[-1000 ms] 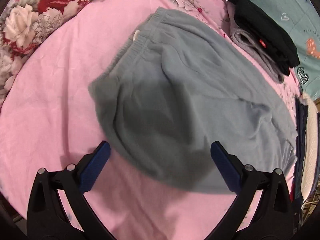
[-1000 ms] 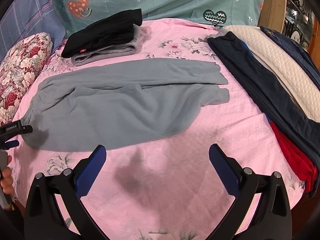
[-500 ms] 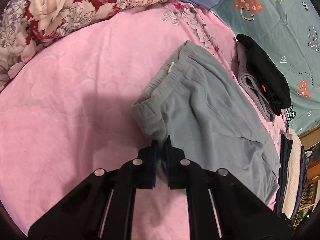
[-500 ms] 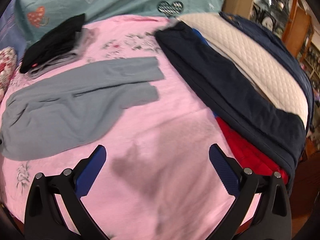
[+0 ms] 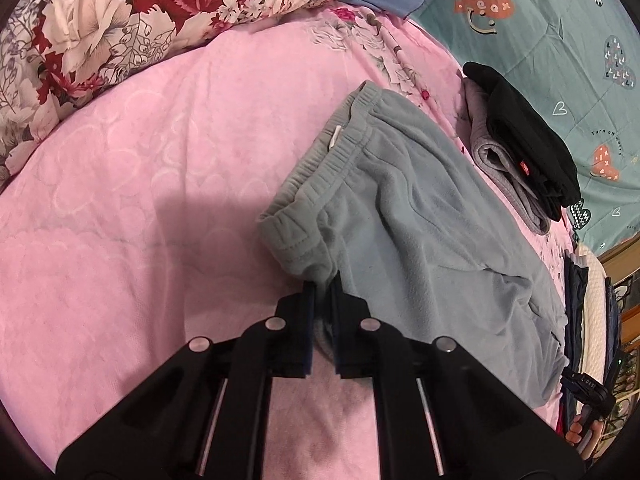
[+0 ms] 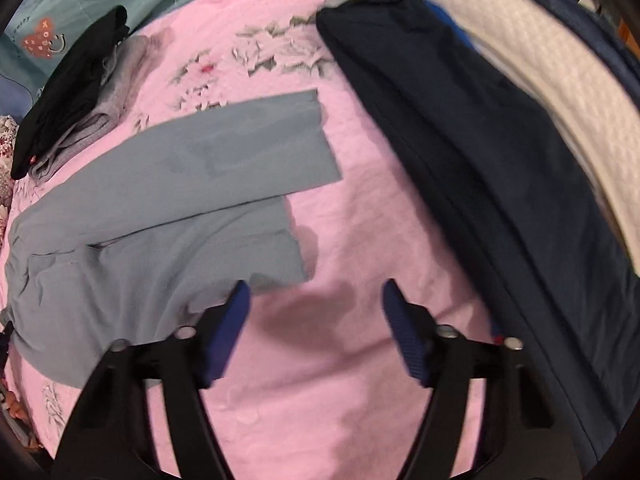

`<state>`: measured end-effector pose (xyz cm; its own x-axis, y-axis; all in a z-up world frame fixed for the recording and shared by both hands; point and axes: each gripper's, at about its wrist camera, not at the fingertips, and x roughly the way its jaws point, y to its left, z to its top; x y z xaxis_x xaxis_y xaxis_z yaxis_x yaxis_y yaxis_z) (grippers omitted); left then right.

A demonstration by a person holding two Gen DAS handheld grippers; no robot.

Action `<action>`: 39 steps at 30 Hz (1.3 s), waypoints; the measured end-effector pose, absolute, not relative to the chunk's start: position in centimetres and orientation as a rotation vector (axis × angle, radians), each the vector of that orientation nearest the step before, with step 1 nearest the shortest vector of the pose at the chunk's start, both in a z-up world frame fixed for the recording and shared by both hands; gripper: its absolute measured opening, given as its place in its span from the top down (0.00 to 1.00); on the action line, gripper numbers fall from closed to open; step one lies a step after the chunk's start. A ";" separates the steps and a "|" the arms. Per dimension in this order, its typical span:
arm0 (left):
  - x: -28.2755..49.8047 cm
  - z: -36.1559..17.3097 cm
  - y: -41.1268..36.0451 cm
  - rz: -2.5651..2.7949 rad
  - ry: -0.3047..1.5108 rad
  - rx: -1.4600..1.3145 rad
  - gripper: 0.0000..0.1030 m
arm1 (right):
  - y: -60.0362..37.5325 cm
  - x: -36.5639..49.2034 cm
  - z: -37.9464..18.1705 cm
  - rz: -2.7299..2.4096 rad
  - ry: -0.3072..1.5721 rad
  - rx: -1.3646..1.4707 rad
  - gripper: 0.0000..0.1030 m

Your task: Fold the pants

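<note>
Grey-blue fleece pants (image 5: pixel 420 220) lie flat on the pink bedsheet (image 5: pixel 160 200), waistband toward the floral pillow. My left gripper (image 5: pixel 322 286) is shut on the near corner of the waistband. In the right wrist view the two pant legs (image 6: pixel 200 184) lie side by side, cuffs pointing right. My right gripper (image 6: pixel 314 296) is open just above the sheet, its left finger (image 6: pixel 236 304) at the near leg's cuff edge, holding nothing.
A folded black and grey stack (image 5: pixel 524 148) lies beyond the pants by the teal pillow (image 5: pixel 560 40). A floral pillow (image 5: pixel 120 20) is at the far left. Dark navy pants (image 6: pixel 480 168), a white quilted cloth (image 6: pixel 560 80) and something red lie at the right.
My left gripper closed on the waistband corner and holds it. My right gripper swung right and moved down to the near leg's cuff, its jaws narrower but still open.
</note>
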<state>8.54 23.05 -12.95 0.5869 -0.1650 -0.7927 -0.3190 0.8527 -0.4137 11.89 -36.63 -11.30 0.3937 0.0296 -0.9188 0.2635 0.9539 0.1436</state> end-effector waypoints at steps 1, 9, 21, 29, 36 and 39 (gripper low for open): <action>8.6 -12.9 23.0 0.099 0.953 -0.557 0.93 | -36.7 12.2 -11.7 -0.123 1.169 0.302 0.38; 9.1 -12.8 22.7 0.119 0.964 -0.540 0.92 | -35.7 13.9 -12.2 0.004 1.133 0.283 0.43; 9.4 -12.8 23.0 0.122 0.956 -0.561 0.93 | -35.0 14.4 -11.1 0.059 1.095 0.375 0.98; 5.5 -10.7 23.7 0.148 0.904 -0.534 0.94 | -39.2 7.5 -6.4 -0.110 1.020 0.477 1.00; 5.3 -12.5 24.9 0.135 0.982 -0.564 0.94 | -38.8 4.8 -8.6 -0.114 1.100 0.431 0.90; 5.6 -12.3 24.6 0.143 0.985 -0.555 0.93 | -38.3 7.6 -9.0 -0.077 1.079 0.404 0.64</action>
